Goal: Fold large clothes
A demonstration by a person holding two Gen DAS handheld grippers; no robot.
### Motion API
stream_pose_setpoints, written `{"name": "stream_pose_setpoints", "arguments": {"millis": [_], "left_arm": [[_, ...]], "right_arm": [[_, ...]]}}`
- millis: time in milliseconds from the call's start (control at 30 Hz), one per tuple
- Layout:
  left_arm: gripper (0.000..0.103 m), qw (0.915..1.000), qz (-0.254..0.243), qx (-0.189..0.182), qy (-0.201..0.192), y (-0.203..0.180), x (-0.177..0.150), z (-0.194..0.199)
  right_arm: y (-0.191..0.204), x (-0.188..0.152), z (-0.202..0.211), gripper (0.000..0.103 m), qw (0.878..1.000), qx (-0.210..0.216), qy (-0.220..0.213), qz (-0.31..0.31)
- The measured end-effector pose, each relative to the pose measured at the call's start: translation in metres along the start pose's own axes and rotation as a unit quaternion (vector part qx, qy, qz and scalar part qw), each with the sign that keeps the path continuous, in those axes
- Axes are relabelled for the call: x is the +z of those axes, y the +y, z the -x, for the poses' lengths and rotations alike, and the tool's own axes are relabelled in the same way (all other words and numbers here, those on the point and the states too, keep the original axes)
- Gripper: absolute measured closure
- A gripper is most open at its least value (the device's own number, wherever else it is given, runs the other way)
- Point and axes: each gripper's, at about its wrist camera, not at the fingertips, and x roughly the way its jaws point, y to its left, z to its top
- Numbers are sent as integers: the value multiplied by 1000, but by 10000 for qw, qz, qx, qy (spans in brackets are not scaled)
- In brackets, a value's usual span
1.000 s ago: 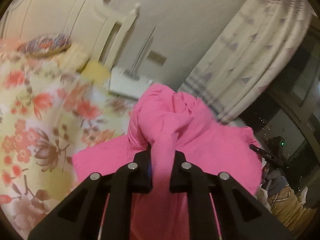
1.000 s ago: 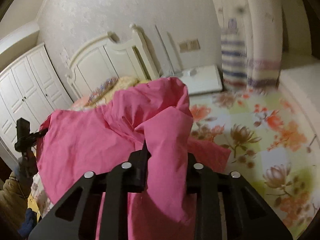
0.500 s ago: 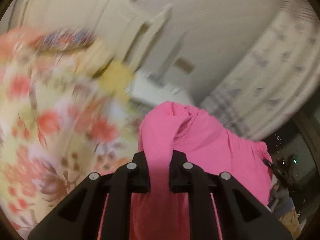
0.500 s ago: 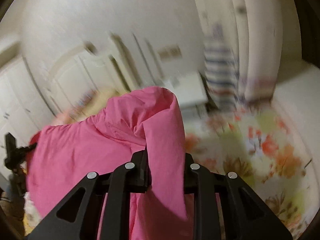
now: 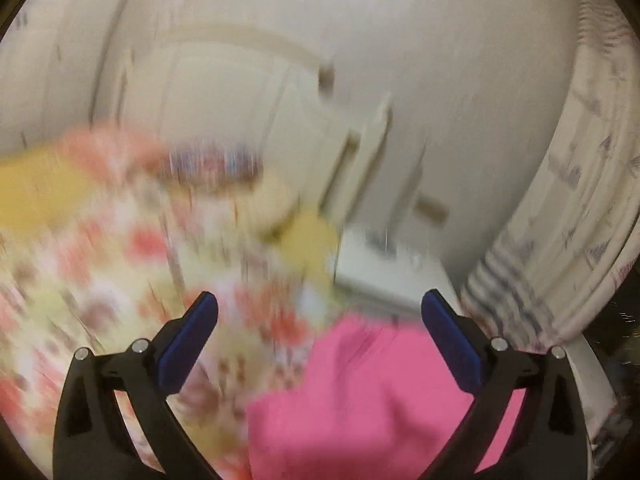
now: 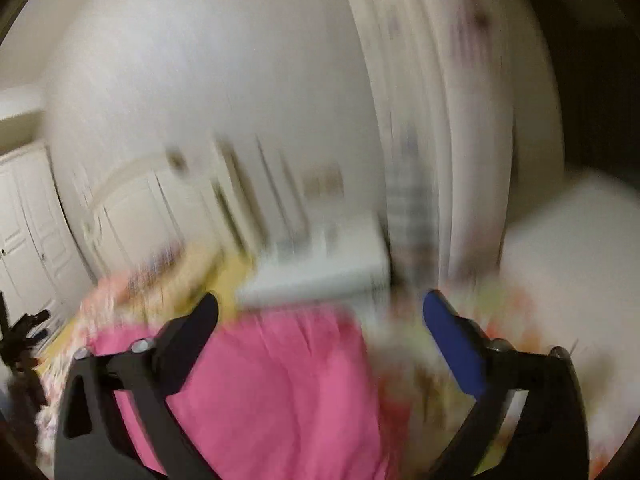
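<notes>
A pink garment (image 5: 360,400) lies below and ahead of my left gripper (image 5: 320,308), on the floral bedspread (image 5: 100,280). The left jaws are opening and stand wide; the blue pads (image 5: 188,344) touch no cloth. In the right wrist view the same pink garment (image 6: 272,392) spreads under my right gripper (image 6: 320,308). Its jaws are opening too, wide apart, and the cloth lies loose beneath them without being pinched. Both views are heavily blurred by motion.
A cream headboard (image 5: 248,120) and a white nightstand (image 5: 384,272) stand beyond the bed. Patterned curtains (image 5: 580,200) hang at the right. White wardrobe doors (image 6: 28,240) and a dark tripod-like object (image 6: 20,332) show at the left of the right wrist view.
Both grippers were shut on bunched pink cloth and now stand wide open with the cloth dropped onto the bed. Both views have tilted upward, so more wall shows.
</notes>
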Motion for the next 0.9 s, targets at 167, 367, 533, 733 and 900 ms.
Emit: {"name": "stream_pose_setpoints", "arguments": {"millis": [167,367,533,733,900], "left_arm": [[2,9923,484,-135,-1136,-49,27,51],[2,9982,-566,-46,173,-139,18,-17],[2,9655,-1730,95,1942,-183,-68,-106],[2,9627,-1578,39,2198,-158,-125,-153],[2,9573,-1680,91,2349,-164,-136,-170]], "right_arm": [[42,41,10,4,9995,-112,-267,-152],[98,38,-54,4,9977,-19,481,476],[126,-14,-129,4,9802,-117,1806,802],[117,-108,-189,4,9506,-338,2847,1195],[117,-116,-212,4,9416,-358,3157,1117]]}}
